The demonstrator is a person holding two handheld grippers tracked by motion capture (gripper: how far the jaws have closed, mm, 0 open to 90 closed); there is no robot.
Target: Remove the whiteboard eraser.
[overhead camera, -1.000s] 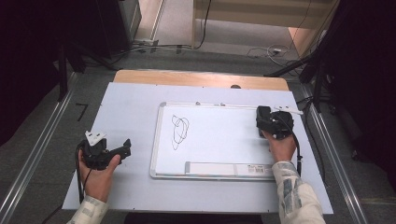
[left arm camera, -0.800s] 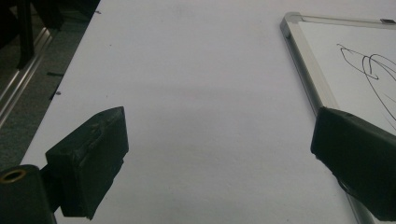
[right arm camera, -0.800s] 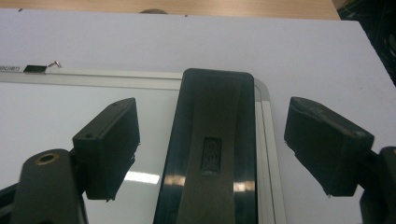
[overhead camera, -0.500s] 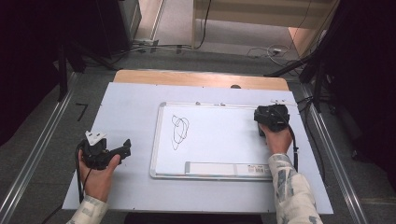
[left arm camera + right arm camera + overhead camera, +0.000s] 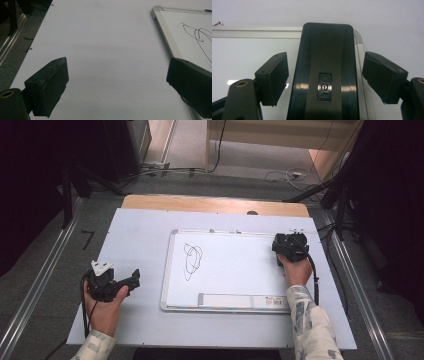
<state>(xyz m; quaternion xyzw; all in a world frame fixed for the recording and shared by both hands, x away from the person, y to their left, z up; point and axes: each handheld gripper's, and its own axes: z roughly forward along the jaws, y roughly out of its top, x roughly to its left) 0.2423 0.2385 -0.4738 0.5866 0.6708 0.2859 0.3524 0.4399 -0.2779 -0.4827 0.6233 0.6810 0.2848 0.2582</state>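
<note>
Right gripper (image 5: 325, 75) moved forward, straddling eraser (image 5: 327, 72) (unclamped).

White table (image 5: 135, 235), whiteboard (image 5: 235, 270) flat on it. Black scribble (image 5: 192, 260) on board's left part. Black eraser (image 5: 327, 62) at board's right edge. Cables (image 5: 280, 172) on floor beyond.

A whiteboard (image 5: 235, 270) (scribbled at its left) lies between the left gripper (image 5: 134, 279) and right gripper (image 5: 290, 244).
</note>
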